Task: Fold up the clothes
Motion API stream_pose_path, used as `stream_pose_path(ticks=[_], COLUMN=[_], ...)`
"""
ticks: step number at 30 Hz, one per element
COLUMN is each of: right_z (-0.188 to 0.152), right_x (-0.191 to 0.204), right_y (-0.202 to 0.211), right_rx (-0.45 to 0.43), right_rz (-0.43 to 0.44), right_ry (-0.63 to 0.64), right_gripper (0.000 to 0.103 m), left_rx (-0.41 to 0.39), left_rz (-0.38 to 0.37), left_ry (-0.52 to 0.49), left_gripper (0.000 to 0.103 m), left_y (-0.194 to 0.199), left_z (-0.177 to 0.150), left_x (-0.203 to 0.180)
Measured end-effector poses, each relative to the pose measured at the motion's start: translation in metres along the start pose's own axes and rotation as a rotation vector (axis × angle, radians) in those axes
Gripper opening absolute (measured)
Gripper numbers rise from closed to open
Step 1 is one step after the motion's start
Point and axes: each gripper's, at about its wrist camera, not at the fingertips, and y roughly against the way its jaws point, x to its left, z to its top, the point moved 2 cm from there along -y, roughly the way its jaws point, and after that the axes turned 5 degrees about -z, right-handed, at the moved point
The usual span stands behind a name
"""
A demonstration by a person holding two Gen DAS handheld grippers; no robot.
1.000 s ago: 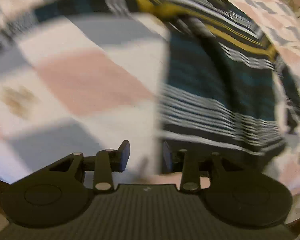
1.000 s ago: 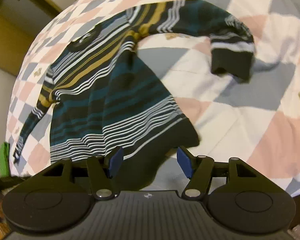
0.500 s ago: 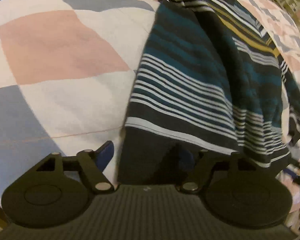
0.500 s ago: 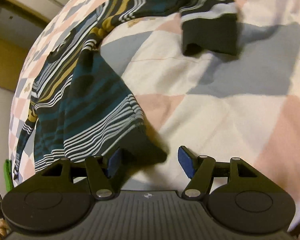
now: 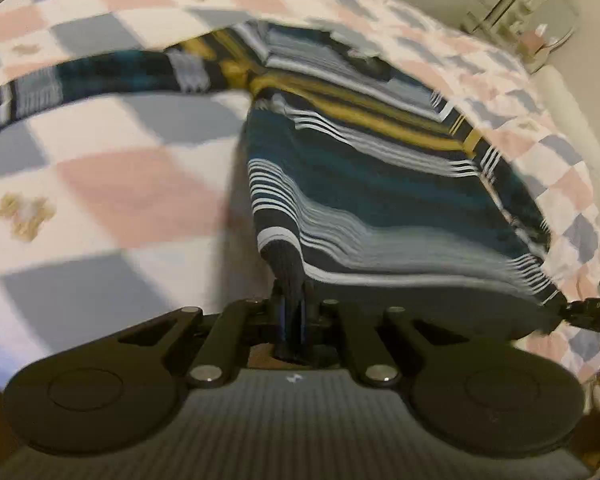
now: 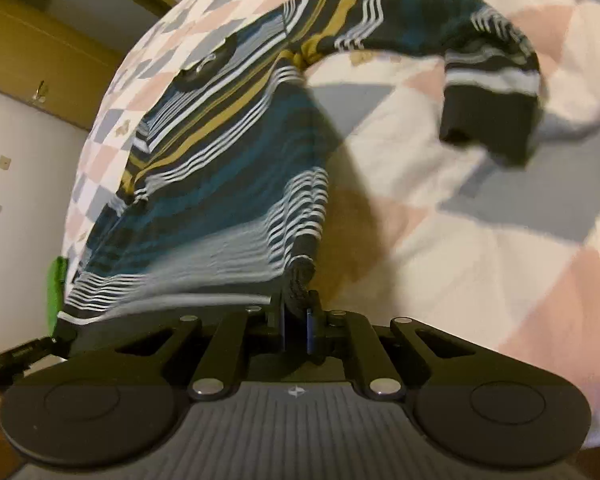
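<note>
A striped sweater [image 5: 380, 184] in teal, black, white and mustard lies on a checkered quilt [image 5: 132, 192]. My left gripper [image 5: 293, 306] is shut on the left corner of its black hem, which is raised off the quilt. My right gripper [image 6: 298, 318] is shut on the other hem corner, with the sweater [image 6: 220, 176] spreading away to its left. One sleeve [image 5: 100, 76] stretches left across the quilt. The other sleeve [image 6: 488, 120] curls right and ends in a black cuff. Each view shows the other gripper [image 5: 592, 312] [image 6: 16, 356] at the frame edge, at the far end of the hem.
The pink, grey and white quilt [image 6: 480, 248] covers a bed. A wooden cabinet [image 6: 40, 40] and a pale wall stand beyond the bed's far side. A green object [image 6: 56, 288] sits by the bed edge. A shelf with small items [image 5: 540, 36] is at the back right.
Both grippers went from open around the hem corners to shut on them. The hem now hangs stretched between them, lifted off the quilt.
</note>
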Motion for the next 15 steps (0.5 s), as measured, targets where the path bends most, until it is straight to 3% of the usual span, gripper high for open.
stream_pose_path(ticks=[2, 4, 5, 6, 8, 9, 11, 12, 13, 15], right_z=[-0.008, -0.016, -0.020, -0.022, -0.024, -0.024, -0.023, -0.023, -0.022, -0.022], right_x=[-0.002, -0.004, -0.005, -0.005, -0.001, 0.000, 0.002, 0.001, -0.001, -0.004], right_y=[-0.009, -0.017, -0.022, -0.032, -0.039, -0.036, -0.031, -0.030, -0.032, -0.037], right_rx=[0.037, 0.073, 0.092, 0.109, 0.109, 0.089, 0.049, 0.032, 0.028, 0.019], right_rz=[-0.019, -0.038, -0.050, -0.089, -0.116, -0.107, -0.090, -0.084, -0.078, -0.066], right_ry=[-0.023, -0.046, -0.056, -0.051, -0.015, -0.007, 0.009, 0.005, -0.002, -0.016], right_gripper=[0.007, 0.010, 0.013, 0.025, 0.042, 0.048, 0.066, 0.067, 0.067, 0.067], left_rx=[0.046, 0.154, 0.200, 0.245, 0.206, 0.185, 0.097, 0.066, 0.057, 0.077], left_rz=[0.056, 0.138, 0.171, 0.204, 0.185, 0.174, 0.147, 0.144, 0.143, 0.135], left_ry=[0.044, 0.128, 0.137, 0.143, 0.161, 0.170, 0.200, 0.202, 0.199, 0.188], left_gripper=[0.005, 0.003, 0.003, 0.002, 0.003, 0.009, 0.031, 0.037, 0.037, 0.043], left_y=[-0.014, -0.048, -0.060, -0.073, -0.066, -0.062, -0.048, -0.046, -0.048, -0.062], left_z=[-0.018, -0.038, -0.048, -0.057, -0.058, -0.058, -0.048, -0.042, -0.036, -0.032], left_x=[0.014, 0.033, 0.038, 0.043, 0.044, 0.045, 0.047, 0.048, 0.048, 0.048])
